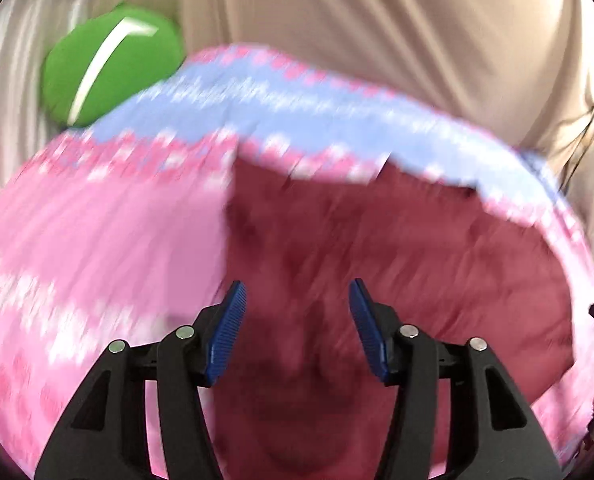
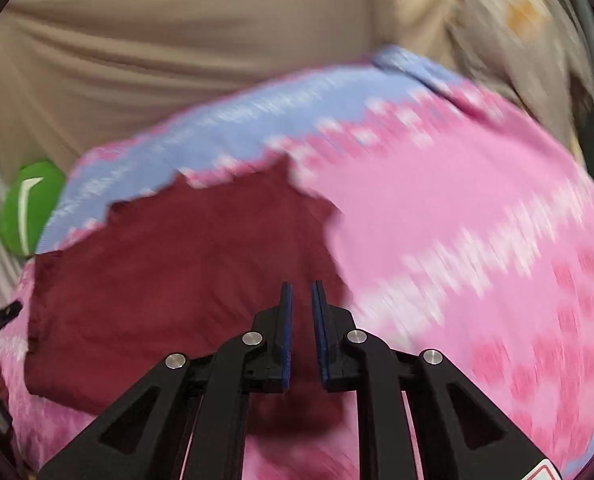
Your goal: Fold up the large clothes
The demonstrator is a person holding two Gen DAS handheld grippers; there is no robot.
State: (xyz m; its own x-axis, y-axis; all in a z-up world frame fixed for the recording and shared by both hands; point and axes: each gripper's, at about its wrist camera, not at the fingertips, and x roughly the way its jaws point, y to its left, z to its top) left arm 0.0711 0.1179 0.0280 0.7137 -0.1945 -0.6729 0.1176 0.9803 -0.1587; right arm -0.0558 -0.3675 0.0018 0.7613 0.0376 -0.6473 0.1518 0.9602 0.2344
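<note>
A dark red garment (image 1: 377, 264) lies spread on a pink, white and blue patterned blanket (image 1: 89, 248). Both views are blurred by motion. My left gripper (image 1: 297, 300) is open and empty, hovering just above the garment's middle. In the right wrist view the garment (image 2: 169, 288) fills the lower left, on the blanket (image 2: 477, 208). My right gripper (image 2: 301, 296) hovers over the garment's right edge with its jaws nearly closed, a narrow gap between them, holding nothing. The other gripper's tip (image 2: 1, 316) shows at the far left edge.
A round green cushion (image 1: 109, 64) with a white stripe lies beyond the blanket's far left corner; it also shows in the right wrist view (image 2: 27, 208). Beige wrinkled bedding (image 1: 377, 20) lies behind the blanket. A light patterned cloth (image 2: 529, 28) sits at the far right.
</note>
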